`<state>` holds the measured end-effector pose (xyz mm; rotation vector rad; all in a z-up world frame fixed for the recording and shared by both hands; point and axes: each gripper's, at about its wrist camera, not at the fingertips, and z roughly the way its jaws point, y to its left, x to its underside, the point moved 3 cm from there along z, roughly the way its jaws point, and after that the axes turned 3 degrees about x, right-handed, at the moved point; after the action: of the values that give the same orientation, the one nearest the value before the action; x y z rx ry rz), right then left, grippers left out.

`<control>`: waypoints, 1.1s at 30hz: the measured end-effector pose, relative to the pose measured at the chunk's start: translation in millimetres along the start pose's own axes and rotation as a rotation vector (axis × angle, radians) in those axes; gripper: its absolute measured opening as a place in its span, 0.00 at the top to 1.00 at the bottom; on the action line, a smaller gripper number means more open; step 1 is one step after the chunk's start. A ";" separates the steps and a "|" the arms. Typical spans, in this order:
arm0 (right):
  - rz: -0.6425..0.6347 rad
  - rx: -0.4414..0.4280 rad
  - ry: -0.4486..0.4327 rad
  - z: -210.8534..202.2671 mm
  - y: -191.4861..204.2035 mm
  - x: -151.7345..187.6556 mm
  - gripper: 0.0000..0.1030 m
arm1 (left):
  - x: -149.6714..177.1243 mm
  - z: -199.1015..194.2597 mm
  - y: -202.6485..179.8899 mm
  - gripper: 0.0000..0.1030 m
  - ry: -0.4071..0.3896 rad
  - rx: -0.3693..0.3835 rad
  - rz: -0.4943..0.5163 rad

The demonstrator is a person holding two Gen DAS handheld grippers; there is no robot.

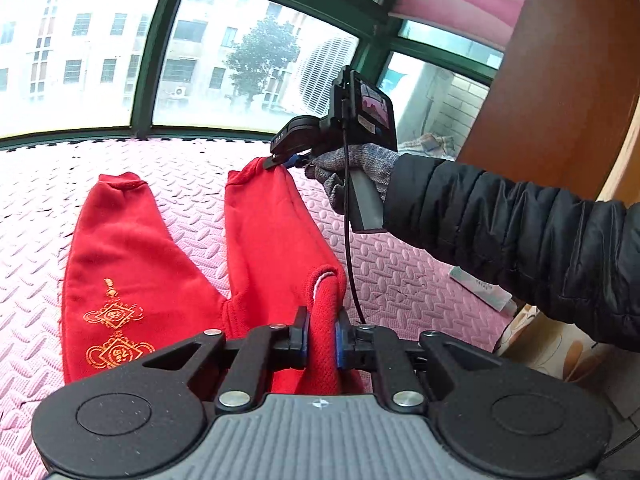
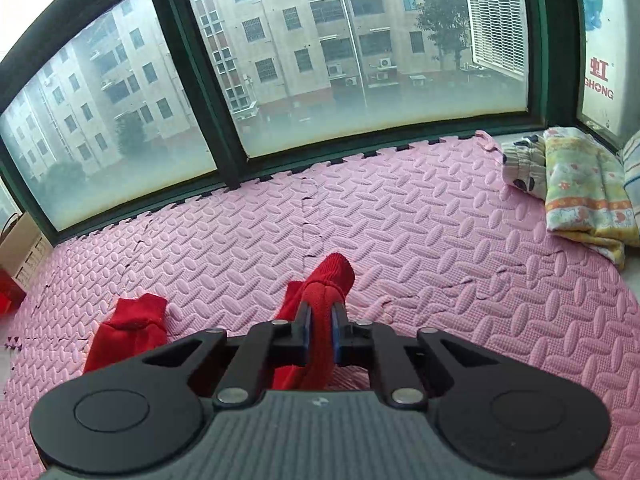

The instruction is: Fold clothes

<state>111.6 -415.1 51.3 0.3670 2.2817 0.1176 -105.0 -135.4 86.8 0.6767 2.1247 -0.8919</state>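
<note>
Red trousers (image 1: 132,264) with a gold knot print lie on the pink foam mat (image 1: 400,280), legs pointing toward the window. My left gripper (image 1: 322,340) is shut on the ribbed red waistband, lifted a little. My right gripper (image 1: 280,160), held in a gloved hand, is shut on the cuff of the right trouser leg at the far end. In the right wrist view the right gripper (image 2: 320,334) pinches that red cuff (image 2: 330,276), and the other leg's cuff (image 2: 136,316) lies to the left on the mat (image 2: 400,220).
A green-framed window (image 2: 224,120) runs along the mat's far edge. Folded patterned cloths (image 2: 576,188) lie at the far right corner. A wooden panel (image 1: 560,80) stands on the right. A cardboard box (image 2: 20,248) sits at the left edge.
</note>
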 end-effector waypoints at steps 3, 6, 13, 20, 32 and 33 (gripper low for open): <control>-0.055 -0.019 -0.014 0.5 42.4 -12.2 0.92 | 1.1 -15.4 9.6 0.88 -0.039 -0.024 -0.059; -0.115 -0.037 -0.014 7.3 85.9 -15.4 0.92 | 4.8 -28.9 23.7 0.88 -0.066 -0.043 -0.122; -0.222 -0.088 0.002 31.1 168.8 -1.6 0.92 | 19.2 -59.6 57.7 0.88 -0.107 -0.086 -0.259; -0.235 -0.210 0.094 70.0 225.7 32.3 0.91 | 39.8 -76.8 83.6 0.88 -0.103 -0.157 -0.361; -0.353 -0.311 0.153 36.4 189.3 42.3 0.81 | 60.5 -75.7 104.6 0.88 -0.053 -0.177 -0.407; -0.373 -0.302 0.157 33.2 184.1 46.1 0.80 | 61.2 -75.5 105.7 0.87 -0.049 -0.180 -0.408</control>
<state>148.3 -226.9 33.1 -0.2328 2.3968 0.3028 -100.7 -0.9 36.6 0.1283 2.3049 -0.9003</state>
